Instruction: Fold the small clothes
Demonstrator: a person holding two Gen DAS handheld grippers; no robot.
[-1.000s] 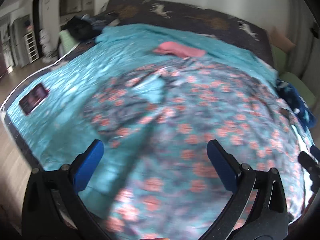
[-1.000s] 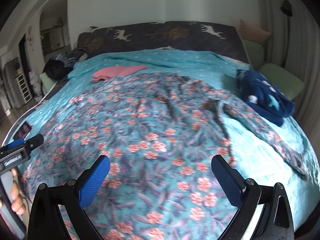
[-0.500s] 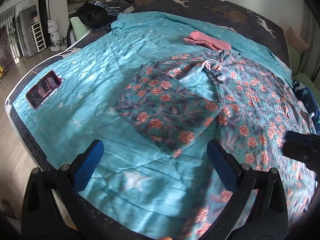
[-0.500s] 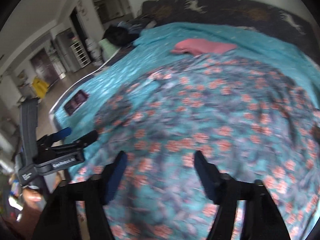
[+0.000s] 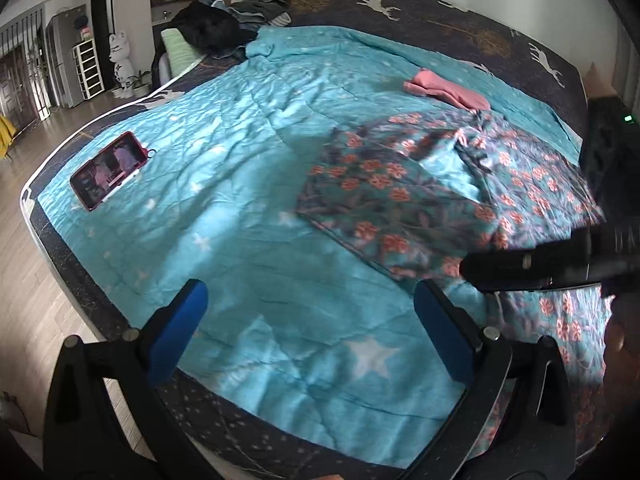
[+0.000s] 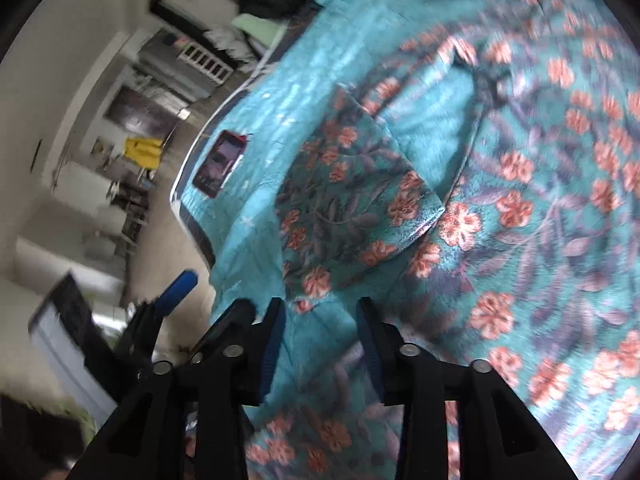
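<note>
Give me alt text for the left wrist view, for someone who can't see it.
The left gripper, jaws wide open and empty, hangs over the near edge of a teal star-print quilt. A floral garment lies partly folded to the right, a phone to the left, a pink cloth beyond.

Left wrist camera sits above the near edge of the bed [image 5: 120, 312], facing downward across the teal cover toward the headboard [image 5: 440, 12], its own finger pads [image 5: 176, 332] framing the lower view. Right wrist camera looks down from close over the floral garment [image 6: 352, 200], tilted toward the bed's left edge. Both views share the garment's folded part, the phone [image 5: 108, 170] and the pink cloth [image 5: 448, 90].
</note>
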